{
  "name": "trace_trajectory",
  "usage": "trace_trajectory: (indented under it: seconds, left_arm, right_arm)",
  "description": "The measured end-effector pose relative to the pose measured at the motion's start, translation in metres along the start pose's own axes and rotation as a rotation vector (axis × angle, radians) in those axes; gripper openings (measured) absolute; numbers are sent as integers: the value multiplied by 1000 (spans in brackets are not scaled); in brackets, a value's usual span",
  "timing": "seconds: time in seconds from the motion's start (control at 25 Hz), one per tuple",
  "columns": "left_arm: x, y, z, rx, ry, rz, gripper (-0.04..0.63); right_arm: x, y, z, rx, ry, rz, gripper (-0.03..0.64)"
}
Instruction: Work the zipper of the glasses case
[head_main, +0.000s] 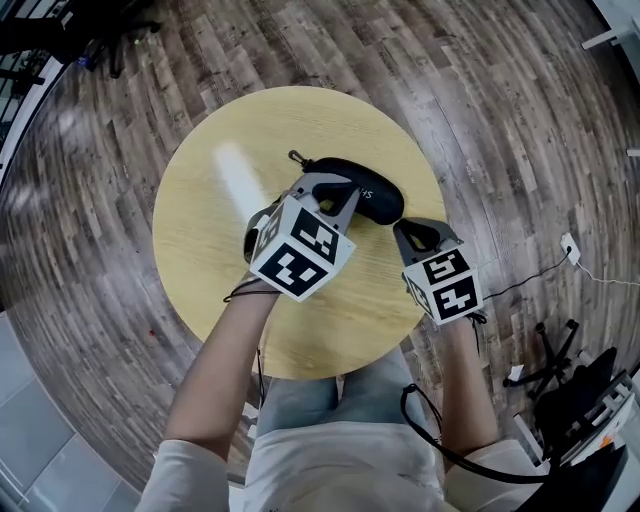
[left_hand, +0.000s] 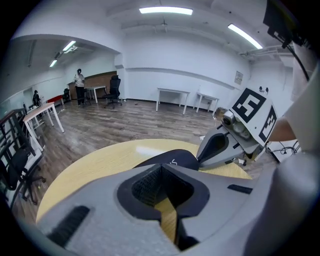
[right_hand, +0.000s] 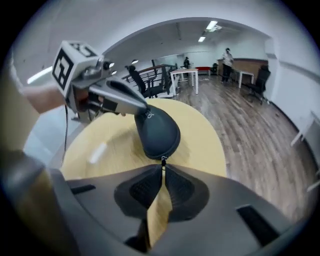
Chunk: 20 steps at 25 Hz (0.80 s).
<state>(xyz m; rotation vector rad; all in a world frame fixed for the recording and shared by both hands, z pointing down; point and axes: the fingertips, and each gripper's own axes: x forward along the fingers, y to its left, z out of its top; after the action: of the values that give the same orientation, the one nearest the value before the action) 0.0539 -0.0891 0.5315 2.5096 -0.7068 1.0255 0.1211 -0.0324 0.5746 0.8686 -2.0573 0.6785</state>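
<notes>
Right gripper view: right claw (right_hand: 163, 168) tight on zipper pull (right_hand: 163, 160) of glasses case (right_hand: 157, 132).

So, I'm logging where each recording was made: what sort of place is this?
Probably an open-plan office or lab: long white desks, a black wheeled office chair and ceiling strip lights over a brown wood-plank floor.

Head view looks steeply down; low opposing gripper views share the glasses case (right_hand: 157, 132).
</notes>
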Motion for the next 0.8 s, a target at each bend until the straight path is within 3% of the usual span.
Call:
trace_trajectory:
  seconds: [0.08,0.16,0.28,0.44,0.6,0.8]
  left_arm:
    - [10,3,4,25,23,10,9]
    - [17,7,8,16,31,12,9]
    - [19,11,11,-37,23,-1,9]
    - [19,9,10,-44,21,3,9]
    - [20,7,11,-39,17,9,9]
    - [19,10,12,-53,5,12,9]
  right_arm:
    - [5,-6,1,-149,53,-27,7]
    - [6,-8,5,-192,61,-19,8]
    - [5,-5,9,-154,49,-1,74]
    - [11,-9,7,-166,81,-89,89]
    - [10,-12,3,-100,86,-119,19]
    - [8,-13,-1,-24,61,-76,-2]
